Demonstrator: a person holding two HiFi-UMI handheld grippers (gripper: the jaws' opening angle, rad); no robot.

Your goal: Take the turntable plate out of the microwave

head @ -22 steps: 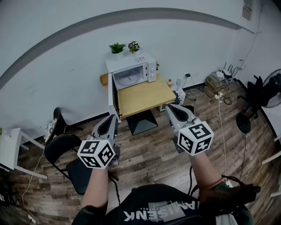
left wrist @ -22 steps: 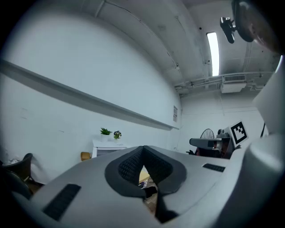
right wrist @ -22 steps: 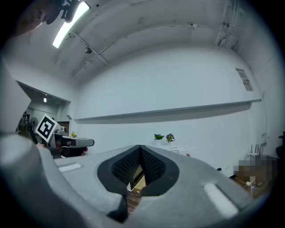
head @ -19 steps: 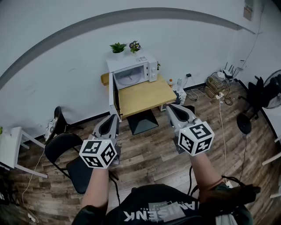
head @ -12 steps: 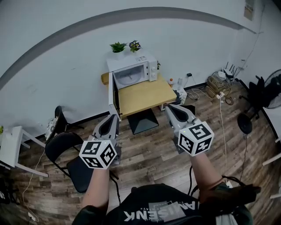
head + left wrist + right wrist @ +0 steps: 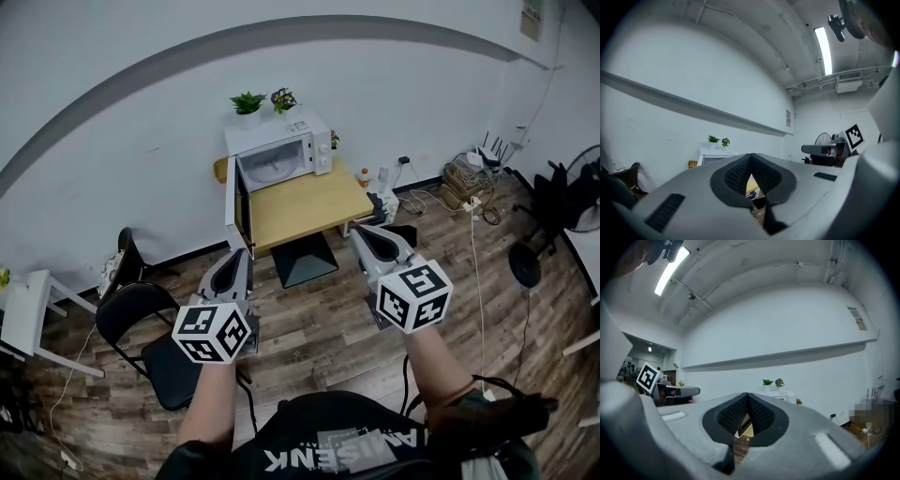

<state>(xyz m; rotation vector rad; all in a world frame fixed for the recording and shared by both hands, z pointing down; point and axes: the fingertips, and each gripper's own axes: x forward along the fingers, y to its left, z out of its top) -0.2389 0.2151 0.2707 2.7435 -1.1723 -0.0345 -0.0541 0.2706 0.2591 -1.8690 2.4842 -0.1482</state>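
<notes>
A white microwave (image 6: 281,150) stands on a wooden table (image 6: 300,208) against the far wall, its door (image 6: 232,217) swung open to the left. Inside lies the pale round turntable plate (image 6: 272,169). My left gripper (image 6: 236,255) and right gripper (image 6: 364,231) are held level side by side, well short of the table, both shut and empty. In the left gripper view the jaws meet at the tip of the left gripper (image 6: 751,157), and the microwave (image 6: 715,158) shows small beyond. The right gripper (image 6: 747,395) is likewise shut, with the microwave (image 6: 780,394) far off.
Two small potted plants (image 6: 262,100) sit on the microwave. A black folding chair (image 6: 150,337) stands at the left, a white side table (image 6: 23,319) farther left. Cables and a box (image 6: 464,178) lie by the right wall, a fan (image 6: 581,197) at the right edge.
The view has shifted a little; both grippers stay shut and side by side, and the microwave with its open door looks unchanged.
</notes>
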